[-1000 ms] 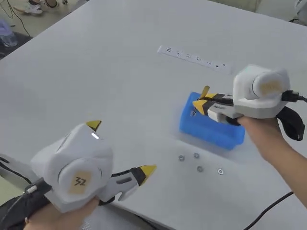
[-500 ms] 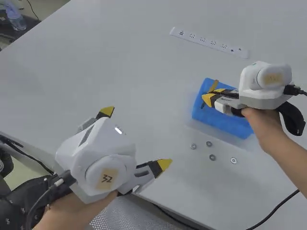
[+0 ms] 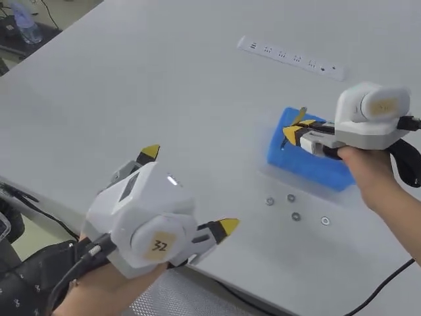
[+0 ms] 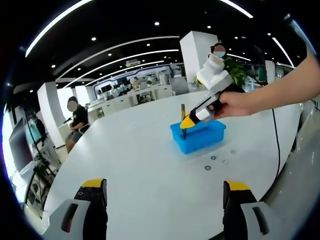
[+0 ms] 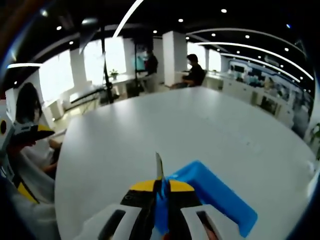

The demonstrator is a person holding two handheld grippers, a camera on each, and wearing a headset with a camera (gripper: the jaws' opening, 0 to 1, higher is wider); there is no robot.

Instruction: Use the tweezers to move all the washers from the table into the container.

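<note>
1. Hardly anything on the bench (image 3: pixel 164 85) has shifted since a second ago. The head view has swung a little, yet the right gripper (image 3: pixel 293 135) stays over the same end of the blue container (image 3: pixel 304 170), and the washers (image 3: pixel 296 216) lie where they did.
2. That right gripper's jaws stand narrow, pinched on the tweezers (image 4: pixel 182 111). In the left gripper view these stand roughly upright, with the lower tip at the container's end. Whether the tip carries a washer I cannot tell.
3. Over at the near edge of the bench hangs the left gripper (image 3: pixel 189 189), its jaws wide apart and holding nothing, well apart from the container.
4. Four washers lie loose on the bench just beside the container's near long side, between it and the bench edge.
5. What is inside the container is hidden from every angle, so how many washers are already in it cannot be said. My guess is that the job is at best partly done, with these four left to pick up and drop in.
6. Beyond the container lies a white power strip (image 3: pixel 293 58), clear of the work.
</note>
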